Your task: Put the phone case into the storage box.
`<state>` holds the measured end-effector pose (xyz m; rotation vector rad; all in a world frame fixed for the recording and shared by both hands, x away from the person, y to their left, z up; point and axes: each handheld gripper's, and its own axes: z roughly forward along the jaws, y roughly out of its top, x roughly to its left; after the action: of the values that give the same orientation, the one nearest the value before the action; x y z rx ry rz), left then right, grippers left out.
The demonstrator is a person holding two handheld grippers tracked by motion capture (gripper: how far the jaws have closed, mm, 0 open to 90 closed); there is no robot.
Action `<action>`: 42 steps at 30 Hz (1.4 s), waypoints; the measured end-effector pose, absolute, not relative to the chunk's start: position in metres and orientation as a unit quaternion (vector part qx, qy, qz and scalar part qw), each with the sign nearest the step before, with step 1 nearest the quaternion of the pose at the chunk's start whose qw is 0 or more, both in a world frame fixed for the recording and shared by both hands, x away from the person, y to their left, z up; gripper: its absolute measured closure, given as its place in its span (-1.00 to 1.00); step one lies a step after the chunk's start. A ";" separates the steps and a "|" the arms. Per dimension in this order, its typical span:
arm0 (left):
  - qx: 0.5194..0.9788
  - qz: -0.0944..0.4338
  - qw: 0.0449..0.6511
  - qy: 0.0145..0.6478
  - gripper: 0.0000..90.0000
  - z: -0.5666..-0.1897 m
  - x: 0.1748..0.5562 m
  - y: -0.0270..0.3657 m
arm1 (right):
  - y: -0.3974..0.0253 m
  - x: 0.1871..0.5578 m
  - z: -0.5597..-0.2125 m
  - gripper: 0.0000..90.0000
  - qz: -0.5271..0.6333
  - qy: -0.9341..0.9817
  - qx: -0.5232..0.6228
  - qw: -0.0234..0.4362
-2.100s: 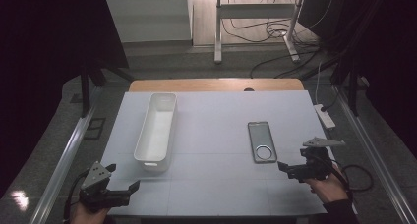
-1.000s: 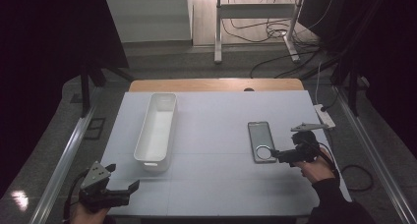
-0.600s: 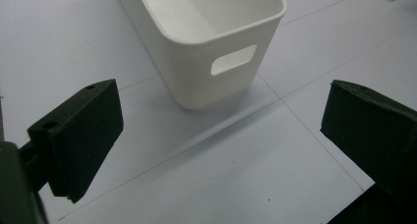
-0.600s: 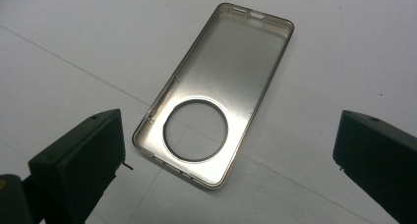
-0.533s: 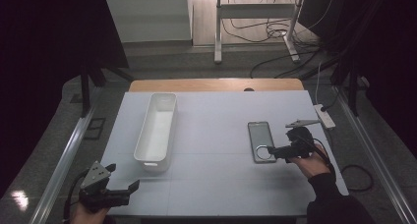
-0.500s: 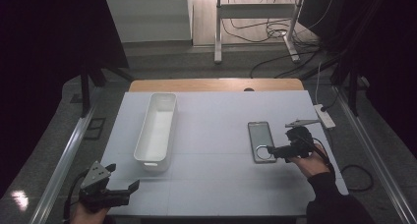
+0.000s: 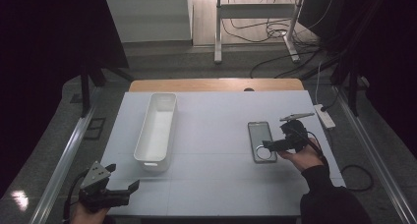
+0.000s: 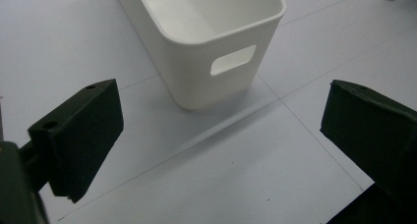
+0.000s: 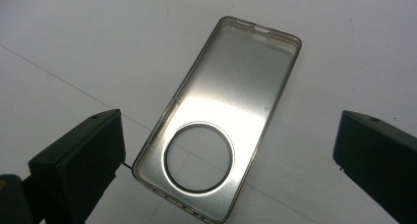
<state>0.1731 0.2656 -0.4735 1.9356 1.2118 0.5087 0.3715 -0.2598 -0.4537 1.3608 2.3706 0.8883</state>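
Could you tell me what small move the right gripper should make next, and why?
Probably ease the right gripper down and forward until its open jaws straddle the phone case, then close. The case lies flat on the white table, inside up, its round-cutout end between the two jaws but not yet touched. The white bin sits across the table, seemingly where it goes.

A bin (image 7: 157, 128) lies lengthwise on the left half of the table (image 7: 216, 184), running from far to near. A phone case (image 7: 261, 141) lies flat on the right half, well apart from the bin. The right gripper (image 7: 269, 145) sits at the case's near right edge, just beside it. The left gripper (image 7: 129, 188) is at the near left corner of the table, nearer than the bin's near end. Off the table's far right edge lies a power strip (image 7: 325, 116).
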 end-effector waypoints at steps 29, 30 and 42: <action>0.761 0.202 0.392 0.477 -0.93 -0.473 0.173 0.266 | -0.258 0.374 -0.473 0.62 0.269 0.844 0.451 0.113; 0.761 0.202 0.392 0.477 -0.93 -0.473 0.173 0.266 | -0.258 0.375 -0.476 0.71 0.263 0.846 0.450 0.112; 0.762 0.203 0.390 0.475 -0.93 -0.473 0.172 0.265 | -0.263 0.377 -0.484 0.99 0.239 0.847 0.461 0.116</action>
<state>0.1725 0.2654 -0.4733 1.9362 1.2075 0.5163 0.3766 -0.2630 -0.4837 1.3488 2.4801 0.6986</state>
